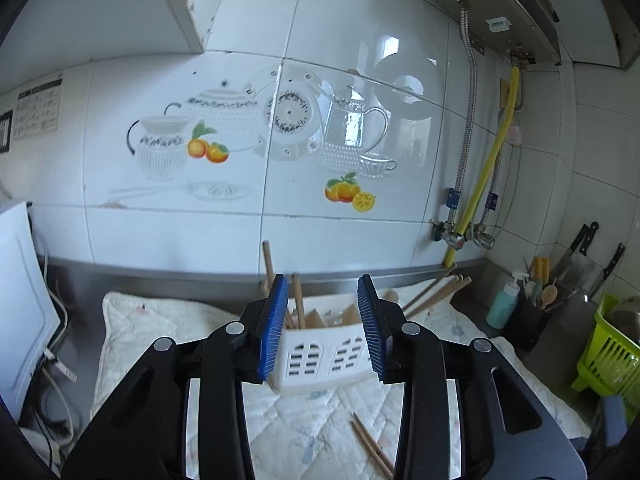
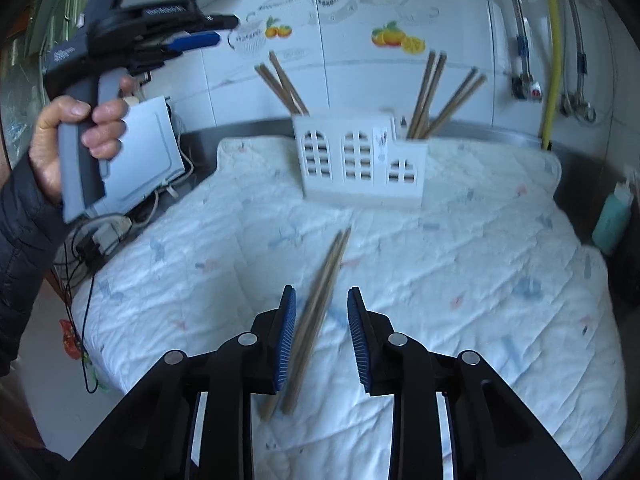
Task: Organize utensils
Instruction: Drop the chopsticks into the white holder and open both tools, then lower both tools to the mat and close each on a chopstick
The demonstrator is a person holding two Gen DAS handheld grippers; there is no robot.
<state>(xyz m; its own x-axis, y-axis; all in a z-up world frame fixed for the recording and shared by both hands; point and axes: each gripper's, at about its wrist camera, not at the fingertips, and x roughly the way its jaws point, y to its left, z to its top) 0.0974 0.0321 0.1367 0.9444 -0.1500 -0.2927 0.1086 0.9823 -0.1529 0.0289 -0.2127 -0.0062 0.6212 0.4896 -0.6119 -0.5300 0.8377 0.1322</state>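
Observation:
A white slotted utensil holder point(image 2: 360, 160) stands at the back of a quilted cloth point(image 2: 480, 280). Wooden chopsticks lean out of its left end point(image 2: 282, 82) and its right end point(image 2: 432, 92). A loose pair of chopsticks point(image 2: 332, 256) lies on the cloth, its near end between the fingers of my right gripper point(image 2: 322, 336). The pair sits close to the left pad and clear of the right one. My left gripper point(image 1: 324, 320) stands open just above the holder point(image 1: 320, 352) with nothing between its pads. The right wrist view shows it held in a hand point(image 2: 192, 40).
A white board point(image 1: 24, 300) and cables sit at the left. To the right are a teal bottle point(image 1: 502, 304), a black pot of utensils point(image 1: 532, 320), knives point(image 1: 576, 256) and a green rack point(image 1: 608, 360). Pipes point(image 1: 488, 168) run down the tiled wall.

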